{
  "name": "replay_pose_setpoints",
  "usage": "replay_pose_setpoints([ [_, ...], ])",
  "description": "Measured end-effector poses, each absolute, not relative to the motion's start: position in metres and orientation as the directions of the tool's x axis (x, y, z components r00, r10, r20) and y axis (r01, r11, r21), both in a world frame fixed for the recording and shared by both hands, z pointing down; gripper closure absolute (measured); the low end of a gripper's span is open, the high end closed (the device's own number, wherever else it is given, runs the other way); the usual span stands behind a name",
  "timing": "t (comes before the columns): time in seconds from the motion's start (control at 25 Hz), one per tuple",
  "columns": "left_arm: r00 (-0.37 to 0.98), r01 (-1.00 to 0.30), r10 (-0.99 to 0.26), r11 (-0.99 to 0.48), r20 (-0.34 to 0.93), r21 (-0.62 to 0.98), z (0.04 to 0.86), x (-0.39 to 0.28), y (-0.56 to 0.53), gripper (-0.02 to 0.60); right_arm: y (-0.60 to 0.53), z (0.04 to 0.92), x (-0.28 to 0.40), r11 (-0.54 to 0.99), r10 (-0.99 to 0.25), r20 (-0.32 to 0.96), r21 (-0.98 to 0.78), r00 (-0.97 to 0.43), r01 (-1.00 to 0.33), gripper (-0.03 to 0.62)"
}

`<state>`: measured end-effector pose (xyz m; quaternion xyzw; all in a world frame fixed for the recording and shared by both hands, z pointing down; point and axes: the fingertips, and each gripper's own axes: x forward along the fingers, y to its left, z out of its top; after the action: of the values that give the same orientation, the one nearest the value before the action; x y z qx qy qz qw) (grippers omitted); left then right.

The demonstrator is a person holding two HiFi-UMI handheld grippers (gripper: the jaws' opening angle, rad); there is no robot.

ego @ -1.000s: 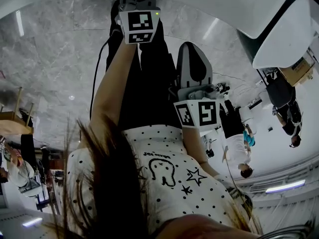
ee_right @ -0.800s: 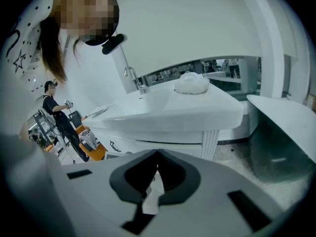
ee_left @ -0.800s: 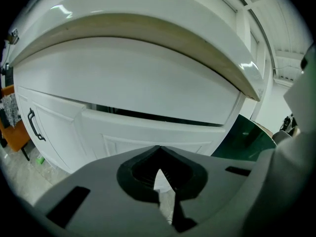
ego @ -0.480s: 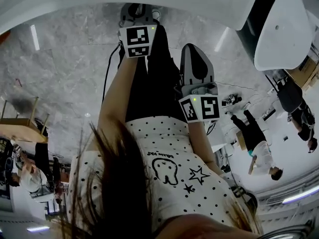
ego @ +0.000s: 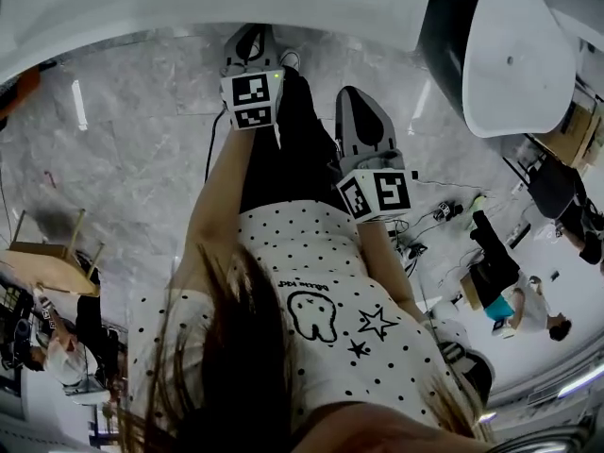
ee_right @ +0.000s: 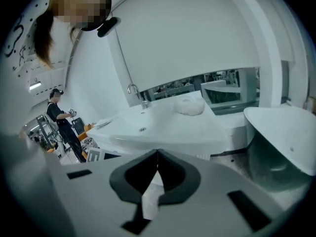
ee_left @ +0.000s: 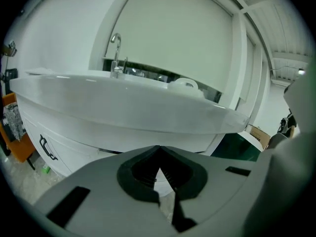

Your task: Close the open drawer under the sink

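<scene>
The white sink (ee_left: 123,107) fills the left gripper view, with a chrome tap (ee_left: 115,56) at its back. Below it a white cabinet front carries a black handle (ee_left: 47,149); whether that drawer is open I cannot tell. My left gripper (ee_left: 159,147) is shut and empty, level with the sink's rim. My right gripper (ee_right: 158,152) is also shut and empty, looking over the same sink (ee_right: 158,125) from a little higher. In the head view the left gripper (ego: 250,45) and right gripper (ego: 359,102) reach out side by side below the white rim (ego: 189,8).
A white lump like a cloth (ee_right: 189,105) lies on the sink's back edge. A second white basin (ee_right: 281,132) stands at the right. A person (ee_right: 59,115) stands at the far left, and others (ego: 505,295) move on the marble floor. An orange object (ee_left: 19,142) sits left of the cabinet.
Both grippers have risen, and the white rim at the top of the head view has come further into the picture. Both pairs of jaws stay shut.
</scene>
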<state>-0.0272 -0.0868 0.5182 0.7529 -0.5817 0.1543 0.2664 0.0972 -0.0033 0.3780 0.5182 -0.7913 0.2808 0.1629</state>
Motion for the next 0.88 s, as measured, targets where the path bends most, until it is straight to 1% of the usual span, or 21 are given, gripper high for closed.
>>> replay_pose_setpoints([
  [0.36, 0.247, -0.967, -0.794, -0.163, 0.556, 0.197, 0.48, -0.03, -0.073, 0.577, -0.007, 0.343, 0.116, 0.322, -0.754, 0.511, -0.261, -0.413, -0.91, 0.58],
  [0.88, 0.211, -0.974, -0.83, -0.136, 0.516, 0.178, 0.434, -0.014, -0.082, 0.577, -0.015, 0.305, 0.141, 0.377, -0.777, 0.434, -0.259, -0.456, -0.889, 0.58],
])
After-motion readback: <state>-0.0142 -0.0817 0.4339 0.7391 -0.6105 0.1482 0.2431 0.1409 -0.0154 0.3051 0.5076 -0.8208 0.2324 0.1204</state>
